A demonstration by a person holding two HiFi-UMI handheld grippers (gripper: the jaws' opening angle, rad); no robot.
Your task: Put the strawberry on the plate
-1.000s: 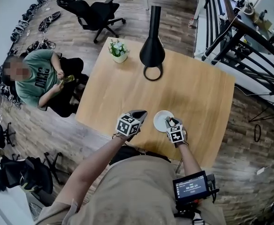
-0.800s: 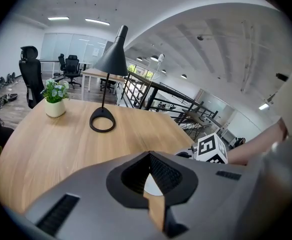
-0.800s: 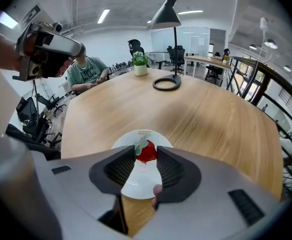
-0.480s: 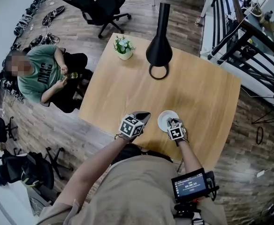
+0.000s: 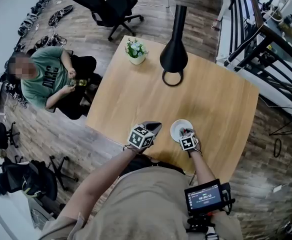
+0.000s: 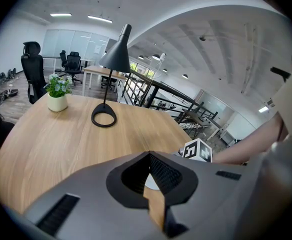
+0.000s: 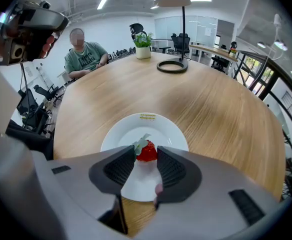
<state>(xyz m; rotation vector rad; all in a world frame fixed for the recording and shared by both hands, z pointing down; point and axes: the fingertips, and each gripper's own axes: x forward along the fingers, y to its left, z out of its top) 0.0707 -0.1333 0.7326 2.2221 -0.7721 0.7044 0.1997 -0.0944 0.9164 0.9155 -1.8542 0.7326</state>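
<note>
Right gripper view: the right gripper has its fingers clasped on the strawberry over the white plate, near the counter's near edge. Bare wood runs to the desk lamp. The left gripper's fingers are closed and empty. Whether the strawberry touches the plate is hidden.

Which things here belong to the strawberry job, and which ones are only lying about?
Belong to the job: strawberry, gripped by the right gripper; white plate under it.
Only lying about: black lamp; potted plant; shut left gripper; seated person.
</note>
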